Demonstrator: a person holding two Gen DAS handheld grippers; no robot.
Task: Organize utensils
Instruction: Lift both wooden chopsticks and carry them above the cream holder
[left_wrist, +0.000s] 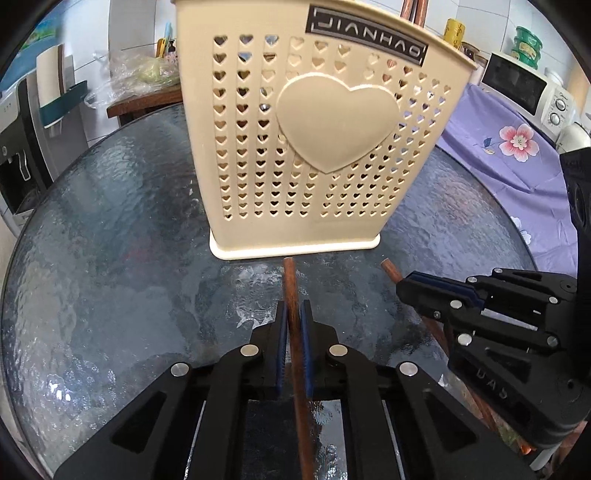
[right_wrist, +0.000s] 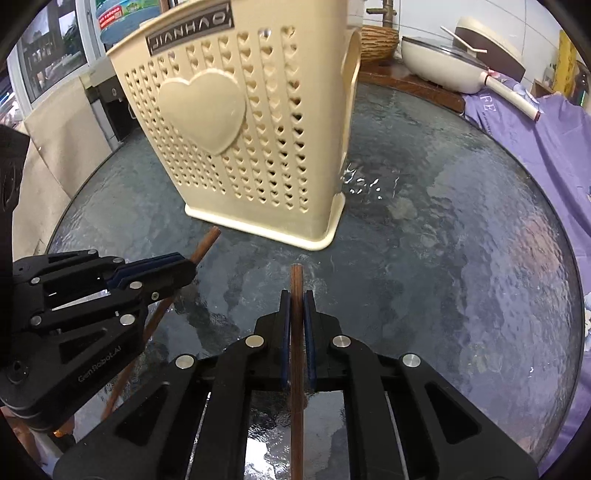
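The left gripper (left_wrist: 292, 314) has its blue-padded fingers (left_wrist: 281, 332) pinched nearly together on a thin brown wooden chopstick (left_wrist: 291, 291), whose tip pokes out just past the fingertips toward the foot of the cream plastic utensil holder pierced with small hearts (left_wrist: 332, 122), which stands upright ahead of both sets of fingers on the round textured glass table (left_wrist: 110, 240). Further right, the right gripper (right_wrist: 296, 314) is likewise clamped on a second brown wooden chopstick (right_wrist: 296, 280), its tip short of the holder's base. Brown sticks already rise from the holder's top in the left wrist view, so some sorting looks done; both gripped chopsticks lie low by the table and remain to be lifted and dropped in.
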